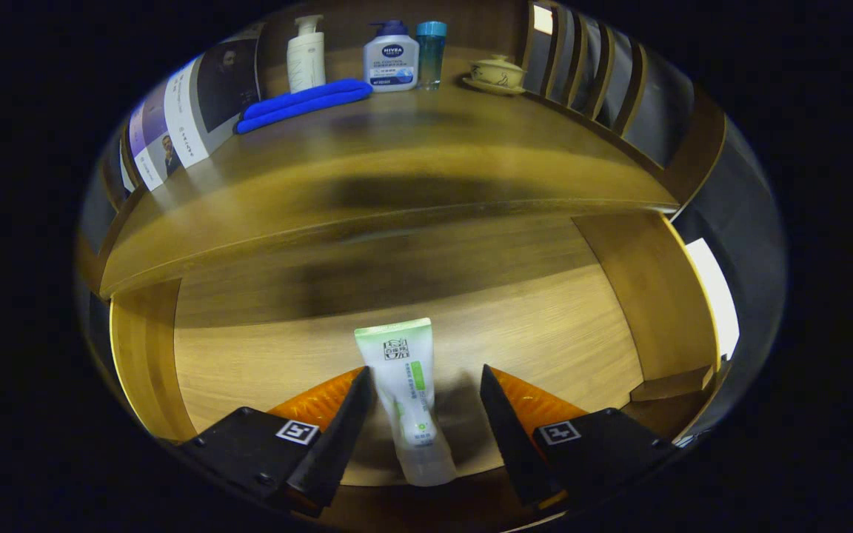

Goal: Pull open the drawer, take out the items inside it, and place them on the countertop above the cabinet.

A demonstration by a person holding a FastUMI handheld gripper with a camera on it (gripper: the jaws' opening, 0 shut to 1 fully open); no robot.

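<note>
On the countertop (pixel 397 155) above the cabinet, well beyond the fingers, a row of things stands along the back: a folded blue cloth (pixel 304 104), a white pump bottle (pixel 306 59) behind it, a white bottle with a dark blue pump (pixel 391 63), a clear blue tumbler-like bottle (pixel 431 52) touching or just beside that one, and off to the right a lidded ceramic cup on a saucer (pixel 497 72). Printed panels (pixel 189 111) lean at the counter's left end, and wooden slats (pixel 589 63) rise at its right end. None of these stands between the fingers and the drawer.

The drawer (pixel 530 326) is pulled open below the counter's front edge. On its wooden floor lies a white and green tube (pixel 406 392), cap end toward the camera, crimped end pointing at the counter. The gripper (pixel 426 403) is spread wide, holding nothing; the tube lies between the fingers, close against the left finger (pixel 349 414) with a clear gap to the right finger (pixel 504 418).

The drawer floor is bare to the left, right and ahead of the tube, bounded by the side walls (pixel 141 355), and the counter's front half is free
</note>
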